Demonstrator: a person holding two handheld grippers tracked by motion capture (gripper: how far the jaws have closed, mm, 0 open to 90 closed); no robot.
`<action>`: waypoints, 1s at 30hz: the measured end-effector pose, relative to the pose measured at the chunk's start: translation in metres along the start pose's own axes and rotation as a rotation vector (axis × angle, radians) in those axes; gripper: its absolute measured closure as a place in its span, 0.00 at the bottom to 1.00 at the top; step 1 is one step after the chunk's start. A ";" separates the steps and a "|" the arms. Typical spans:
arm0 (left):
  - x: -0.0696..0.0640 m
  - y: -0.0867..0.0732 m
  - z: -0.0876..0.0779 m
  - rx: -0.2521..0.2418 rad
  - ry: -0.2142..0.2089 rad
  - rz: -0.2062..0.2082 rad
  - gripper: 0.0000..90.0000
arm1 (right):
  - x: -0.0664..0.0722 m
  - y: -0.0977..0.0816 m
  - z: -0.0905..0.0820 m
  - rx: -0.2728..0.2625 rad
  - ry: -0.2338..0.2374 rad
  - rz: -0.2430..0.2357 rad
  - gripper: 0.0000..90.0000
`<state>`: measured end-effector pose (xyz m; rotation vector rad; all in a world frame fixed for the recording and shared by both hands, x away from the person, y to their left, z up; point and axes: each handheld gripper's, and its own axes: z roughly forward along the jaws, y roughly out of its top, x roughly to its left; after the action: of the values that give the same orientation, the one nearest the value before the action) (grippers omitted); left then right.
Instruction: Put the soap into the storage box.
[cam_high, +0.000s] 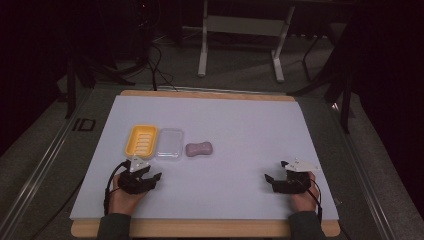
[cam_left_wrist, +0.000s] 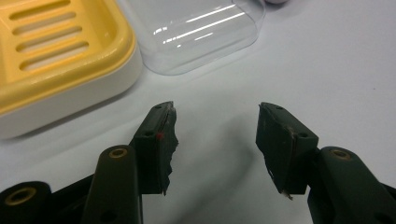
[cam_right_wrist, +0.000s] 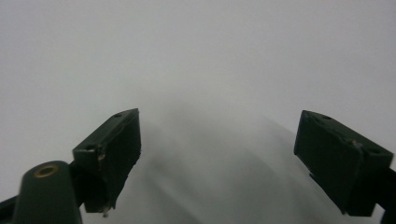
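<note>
From the high view, the yellow soap dish (cam_high: 141, 140), the clear lid (cam_high: 169, 143) and the mauve soap bar (cam_high: 199, 148) lie in a row, dish and lid touching, the soap just beside the lid at its three o'clock. The left gripper (cam_high: 150, 175) rests at about six o'clock of the dish, near it and aimed at the row, likely ready to reach in. The right gripper (cam_high: 274, 176) sits well apart at the soap's four o'clock, with bare white mat (cam_high: 240, 125) all around it (plenty of room to swing in).

In the left gripper view, its jaws stand apart with nothing between them; the dish (cam_left_wrist: 60, 51) lies at eleven o'clock, the lid (cam_left_wrist: 196, 32) at twelve, both edges free to approach.

In the right gripper view, the jaws gape wide over bare mat (cam_right_wrist: 196, 56), holding nothing.
</note>
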<state>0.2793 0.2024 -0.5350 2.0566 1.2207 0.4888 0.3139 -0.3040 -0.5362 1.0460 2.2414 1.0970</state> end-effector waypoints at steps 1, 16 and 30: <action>0.000 0.000 0.001 0.003 -0.003 0.000 0.53 | -0.001 0.000 -0.001 -0.009 0.013 0.006 0.20; -0.007 0.004 0.003 0.025 -0.041 0.032 0.52 | -0.004 -0.002 -0.004 -0.053 0.036 0.030 0.18; -0.001 0.024 -0.003 0.031 -0.095 0.100 0.51 | -0.001 -0.002 -0.004 -0.045 0.032 -0.002 0.19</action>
<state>0.2914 0.1946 -0.5157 2.1494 1.0807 0.4155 0.3110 -0.3072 -0.5356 1.0145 2.2319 1.1653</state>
